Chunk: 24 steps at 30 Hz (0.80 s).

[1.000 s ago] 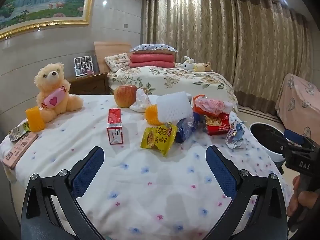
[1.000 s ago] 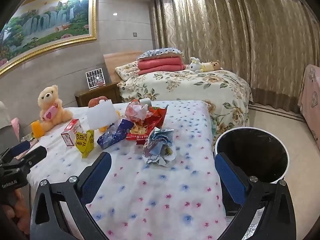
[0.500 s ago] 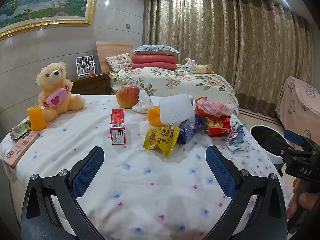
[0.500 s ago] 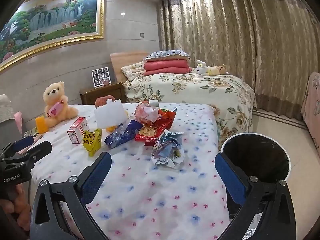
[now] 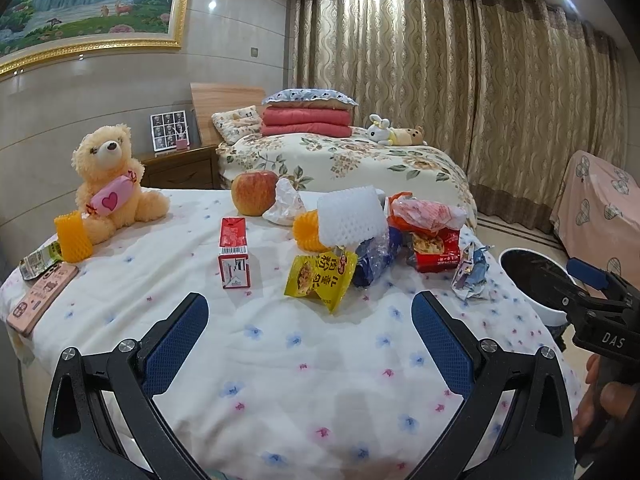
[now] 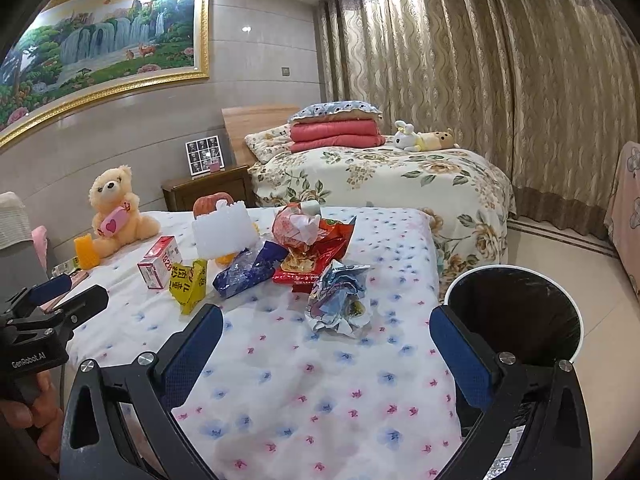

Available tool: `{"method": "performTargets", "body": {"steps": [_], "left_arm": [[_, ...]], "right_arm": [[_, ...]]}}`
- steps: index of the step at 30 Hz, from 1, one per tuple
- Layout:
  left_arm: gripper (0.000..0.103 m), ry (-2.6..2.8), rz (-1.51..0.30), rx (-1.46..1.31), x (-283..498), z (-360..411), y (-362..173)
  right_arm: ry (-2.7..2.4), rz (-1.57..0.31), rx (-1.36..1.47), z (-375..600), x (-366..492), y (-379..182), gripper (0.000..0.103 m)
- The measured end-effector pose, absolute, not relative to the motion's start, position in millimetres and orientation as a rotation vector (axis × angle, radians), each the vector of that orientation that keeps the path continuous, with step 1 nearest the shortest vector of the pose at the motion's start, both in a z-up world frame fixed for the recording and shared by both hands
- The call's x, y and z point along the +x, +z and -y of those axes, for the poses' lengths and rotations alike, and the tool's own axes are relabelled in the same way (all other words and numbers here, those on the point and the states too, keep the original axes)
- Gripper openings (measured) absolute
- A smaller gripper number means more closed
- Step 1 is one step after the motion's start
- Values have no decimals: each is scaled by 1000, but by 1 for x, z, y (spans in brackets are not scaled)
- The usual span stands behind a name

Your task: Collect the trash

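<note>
Trash lies on a flowered tablecloth [image 5: 280, 352]: a yellow snack packet [image 5: 320, 277] [image 6: 189, 285], a red-white carton [image 5: 233, 253] [image 6: 159, 263], a blue wrapper [image 5: 372, 261] [image 6: 248, 269], red packets [image 5: 434, 249] [image 6: 316, 256], a crumpled silvery wrapper [image 5: 471, 272] [image 6: 340, 300] and white foam netting [image 5: 351, 218] [image 6: 225, 232]. A white bin with a black liner [image 6: 516, 314] [image 5: 534, 280] stands beside the table on the right. My left gripper [image 5: 308, 312] is open and empty, short of the yellow packet. My right gripper [image 6: 326, 324] is open and empty, just short of the silvery wrapper.
A teddy bear [image 5: 112, 176], an orange foam net [image 5: 72, 238], an apple [image 5: 254, 193], a pink phone [image 5: 40, 298] and a green packet [image 5: 38, 260] sit at the table's left and back. A flowered bed [image 6: 384, 180] and a nightstand [image 6: 208, 192] stand behind.
Both grippers have edged a little forward toward the trash pile, and both views have tilted slightly upward. The jaws stay open. Nothing on the table has moved.
</note>
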<state>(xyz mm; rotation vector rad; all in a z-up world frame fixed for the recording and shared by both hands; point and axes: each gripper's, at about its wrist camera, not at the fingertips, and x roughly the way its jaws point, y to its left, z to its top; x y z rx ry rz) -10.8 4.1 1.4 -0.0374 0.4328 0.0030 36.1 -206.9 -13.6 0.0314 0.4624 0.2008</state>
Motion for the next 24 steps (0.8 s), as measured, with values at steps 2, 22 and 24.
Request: {"method": "performTargets", "body": {"steps": [2, 22, 24], "left_arm": [[103, 3, -435, -38, -11, -5, 1], [103, 2, -439, -38, -10, -5, -1], [103, 0, -440, -40, -10, -6, -1]], "right_arm": [[201, -463, 29, 206, 36, -14, 103], [194, -474, 38, 209, 38, -18, 103], [190, -474, 37, 209, 39, -17, 103]]}}
